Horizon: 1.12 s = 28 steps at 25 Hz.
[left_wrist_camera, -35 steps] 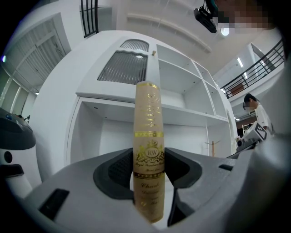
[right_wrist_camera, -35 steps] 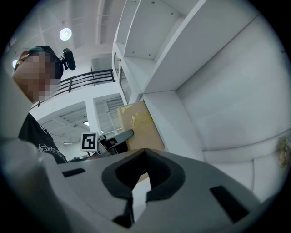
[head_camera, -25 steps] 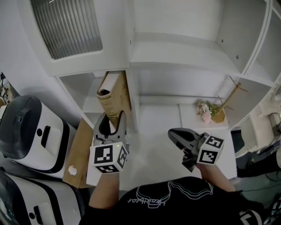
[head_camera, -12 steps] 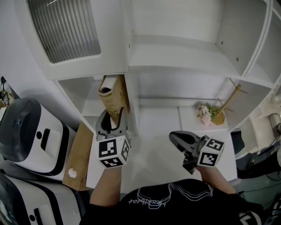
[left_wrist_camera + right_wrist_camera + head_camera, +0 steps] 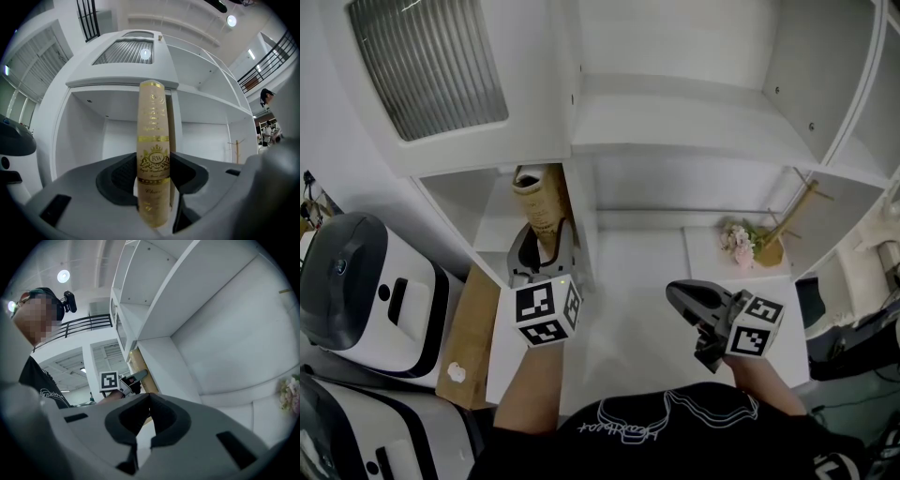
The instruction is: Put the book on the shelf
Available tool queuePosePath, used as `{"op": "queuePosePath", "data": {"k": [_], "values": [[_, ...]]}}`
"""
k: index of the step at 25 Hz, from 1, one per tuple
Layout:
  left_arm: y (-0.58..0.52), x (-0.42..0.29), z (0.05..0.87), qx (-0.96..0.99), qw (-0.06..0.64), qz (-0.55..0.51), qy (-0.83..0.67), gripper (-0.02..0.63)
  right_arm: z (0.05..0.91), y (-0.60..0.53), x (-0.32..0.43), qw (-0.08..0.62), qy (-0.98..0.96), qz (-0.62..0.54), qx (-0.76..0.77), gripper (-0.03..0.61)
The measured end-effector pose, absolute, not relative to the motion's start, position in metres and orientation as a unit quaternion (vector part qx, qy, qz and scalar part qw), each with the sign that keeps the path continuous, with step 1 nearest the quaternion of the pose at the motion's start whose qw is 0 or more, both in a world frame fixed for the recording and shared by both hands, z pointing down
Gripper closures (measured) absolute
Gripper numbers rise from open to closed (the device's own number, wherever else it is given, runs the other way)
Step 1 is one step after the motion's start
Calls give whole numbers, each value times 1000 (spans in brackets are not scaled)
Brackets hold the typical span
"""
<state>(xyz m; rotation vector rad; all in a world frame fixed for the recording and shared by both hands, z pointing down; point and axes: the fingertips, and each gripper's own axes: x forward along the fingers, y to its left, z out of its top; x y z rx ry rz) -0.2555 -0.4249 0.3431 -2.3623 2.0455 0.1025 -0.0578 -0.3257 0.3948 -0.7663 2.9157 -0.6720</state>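
A cream book (image 5: pixel 540 210) with gold print on its spine stands upright between the jaws of my left gripper (image 5: pixel 543 261). It is at the right side of the shelf's left compartment (image 5: pixel 487 211), against the white divider (image 5: pixel 584 225). In the left gripper view the spine (image 5: pixel 153 154) rises from the jaws, which press on both covers. My right gripper (image 5: pixel 682 295) hovers over the lower shelf board (image 5: pixel 623 281), shut and holding nothing. In the right gripper view its jaw tips (image 5: pixel 149 397) meet, and the book (image 5: pixel 143 376) and the left gripper (image 5: pixel 129 380) show beyond them.
A small pink flower bunch with a wooden stand (image 5: pixel 755 239) sits in the right compartment. Two white and grey machines (image 5: pixel 361 291) stand to the left of the shelf, beside a brown board (image 5: pixel 469 337). A ribbed panel (image 5: pixel 431 66) fronts the upper left cabinet.
My left gripper has carried the book forward and deeper into the left compartment. The right gripper has hardly moved.
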Motion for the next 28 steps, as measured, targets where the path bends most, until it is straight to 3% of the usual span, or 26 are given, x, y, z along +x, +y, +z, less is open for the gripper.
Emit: {"op": "queuePosePath", "data": {"k": [23, 28], "values": [[-454, -262, 339, -762, -7, 55, 645, 414, 403, -333, -63, 28, 943, -233, -235, 572], [-438, -264, 332, -774, -1, 65, 630, 351, 401, -322, -63, 29, 946, -232, -225, 572]]}}
